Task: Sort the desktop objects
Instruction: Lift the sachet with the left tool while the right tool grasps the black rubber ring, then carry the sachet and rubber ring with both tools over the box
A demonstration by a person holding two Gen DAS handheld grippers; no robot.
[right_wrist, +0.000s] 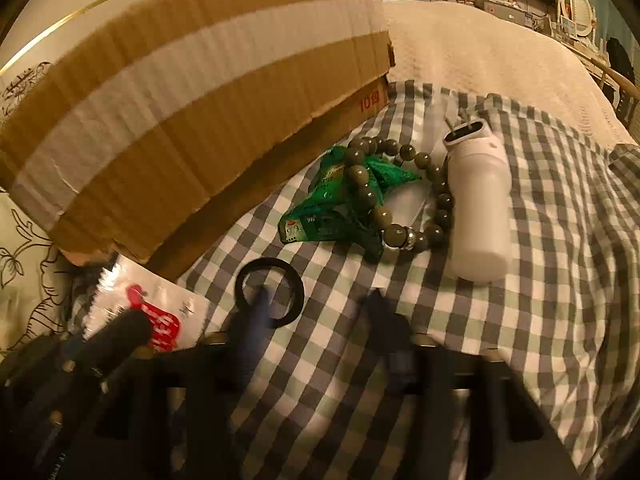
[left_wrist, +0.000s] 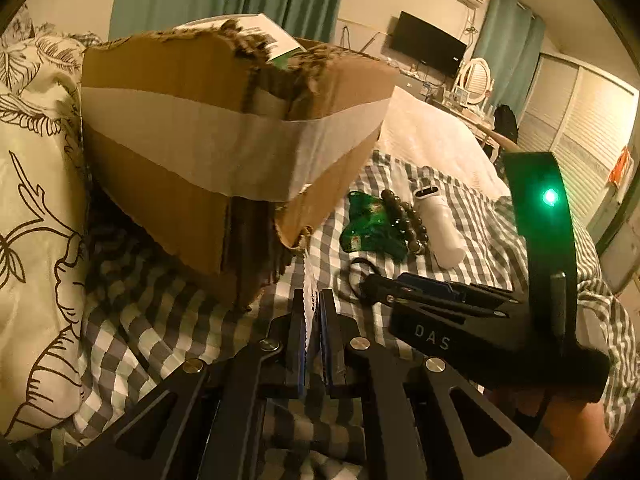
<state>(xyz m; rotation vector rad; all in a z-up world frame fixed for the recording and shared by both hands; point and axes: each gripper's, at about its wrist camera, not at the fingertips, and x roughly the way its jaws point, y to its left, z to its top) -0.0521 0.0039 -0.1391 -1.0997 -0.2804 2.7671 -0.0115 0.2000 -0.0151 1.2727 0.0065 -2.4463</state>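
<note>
A cardboard box (left_wrist: 224, 152) with a white tape band stands on the checked bedsheet, also in the right wrist view (right_wrist: 192, 92). My left gripper (left_wrist: 314, 304) is shut on a white and red sachet (right_wrist: 160, 312), seen edge-on between its fingers below the box's near corner. My right gripper (right_wrist: 316, 320) is open, blurred, just short of a black ring (right_wrist: 269, 294). Beyond the ring lie a green wrapper (right_wrist: 336, 204), a bead bracelet (right_wrist: 384, 192) and a white bottle-shaped device (right_wrist: 480, 200). The right gripper (left_wrist: 452, 300) shows in the left wrist view beside the ring (left_wrist: 362, 268).
A floral pillow (left_wrist: 36, 208) lies left of the box. A cream blanket (right_wrist: 480, 48) covers the bed beyond the checked sheet (right_wrist: 560, 240). A dresser with a mirror (left_wrist: 476, 80) and a wall TV (left_wrist: 428, 44) stand far back.
</note>
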